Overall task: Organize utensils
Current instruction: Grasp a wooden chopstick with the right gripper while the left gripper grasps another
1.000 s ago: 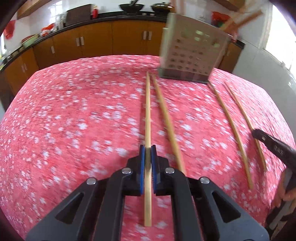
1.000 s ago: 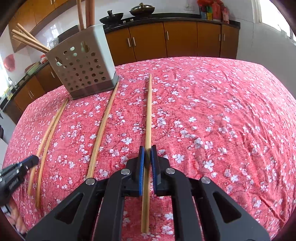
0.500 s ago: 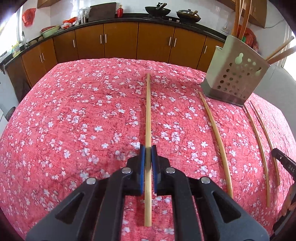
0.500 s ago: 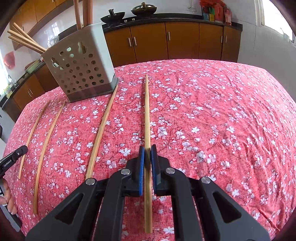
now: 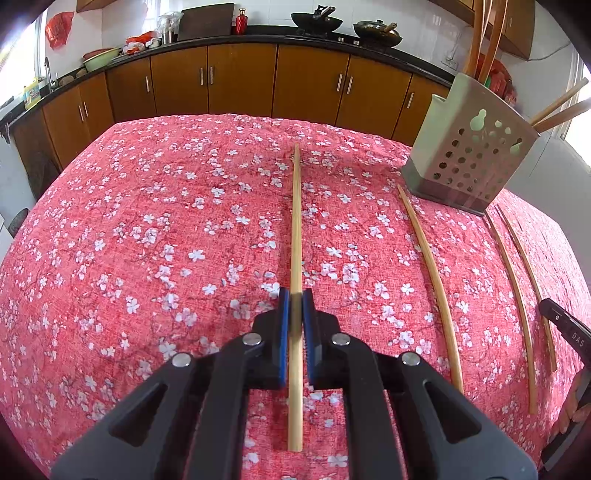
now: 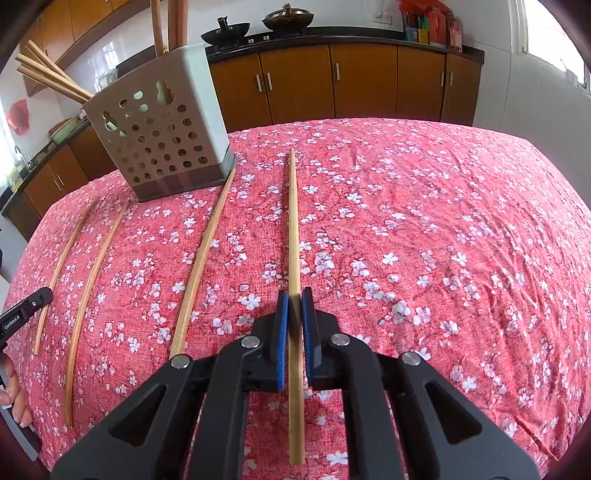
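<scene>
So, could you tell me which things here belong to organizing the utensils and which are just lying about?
Part of the job:
- left gripper, clamping left chopstick
- right gripper, clamping right chopstick
- loose chopstick
- perforated holder

Just there:
- wok
- red bottle
- cabinets
- tablecloth

We get bright daylight in both views. Window [image 6: 554,40] blows out at the right wrist's top-right edge; left wrist has white glare on its right rim. Strong fisheye: cabinets [image 5: 240,85] bow, corners vignette black. Cloth [image 5: 147,240] sharp, shadows soft, no blur we can see.
</scene>
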`<act>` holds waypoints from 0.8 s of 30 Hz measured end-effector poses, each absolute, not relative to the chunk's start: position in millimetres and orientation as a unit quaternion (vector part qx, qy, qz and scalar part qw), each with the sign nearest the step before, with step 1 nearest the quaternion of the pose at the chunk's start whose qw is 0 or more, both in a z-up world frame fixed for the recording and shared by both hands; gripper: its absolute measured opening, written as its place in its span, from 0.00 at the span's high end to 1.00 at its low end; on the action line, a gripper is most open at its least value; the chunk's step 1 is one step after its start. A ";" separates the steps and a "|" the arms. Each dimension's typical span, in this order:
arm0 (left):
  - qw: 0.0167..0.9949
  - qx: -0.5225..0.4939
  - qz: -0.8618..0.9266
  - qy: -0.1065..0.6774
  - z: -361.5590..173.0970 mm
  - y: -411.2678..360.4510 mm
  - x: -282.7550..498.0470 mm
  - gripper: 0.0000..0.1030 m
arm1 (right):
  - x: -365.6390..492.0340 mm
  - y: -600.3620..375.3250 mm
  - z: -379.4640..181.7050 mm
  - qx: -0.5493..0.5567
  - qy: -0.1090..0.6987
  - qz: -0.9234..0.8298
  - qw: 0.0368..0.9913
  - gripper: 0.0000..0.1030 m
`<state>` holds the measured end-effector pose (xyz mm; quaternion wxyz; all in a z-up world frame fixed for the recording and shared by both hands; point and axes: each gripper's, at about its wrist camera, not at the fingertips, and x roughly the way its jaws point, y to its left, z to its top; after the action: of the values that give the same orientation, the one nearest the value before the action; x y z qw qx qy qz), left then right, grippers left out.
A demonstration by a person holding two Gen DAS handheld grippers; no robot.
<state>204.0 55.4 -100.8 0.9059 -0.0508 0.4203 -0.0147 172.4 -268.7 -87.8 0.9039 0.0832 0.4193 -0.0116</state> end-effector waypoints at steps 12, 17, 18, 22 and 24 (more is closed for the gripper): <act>0.906 -0.057 -0.015 0.420 -99.7 54.4 203.1 0.90 | 173.0 -270.1 -87.5 0.084 0.420 -0.011 0.904 0.91; 0.906 -0.057 -0.015 0.420 -99.2 55.2 202.9 0.90 | 172.9 -269.9 -87.4 0.084 0.420 -0.010 0.904 0.91; 0.906 -0.057 -0.014 0.420 -99.4 54.7 203.2 0.90 | 173.0 -269.6 -87.3 0.084 0.419 -0.011 0.904 0.91; 0.905 -0.058 -0.014 0.420 -98.8 53.5 203.0 0.90 | 172.9 -270.3 -87.2 0.085 0.419 -0.010 0.904 0.91; 0.905 -0.057 -0.014 0.420 -98.8 53.8 203.0 0.90 | 173.0 -270.6 -87.2 0.085 0.419 -0.010 0.904 0.91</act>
<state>203.0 53.8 -98.8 0.9055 -0.0574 0.4203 -0.0138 173.0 -270.6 -87.2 0.9038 0.0852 0.4194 -0.0101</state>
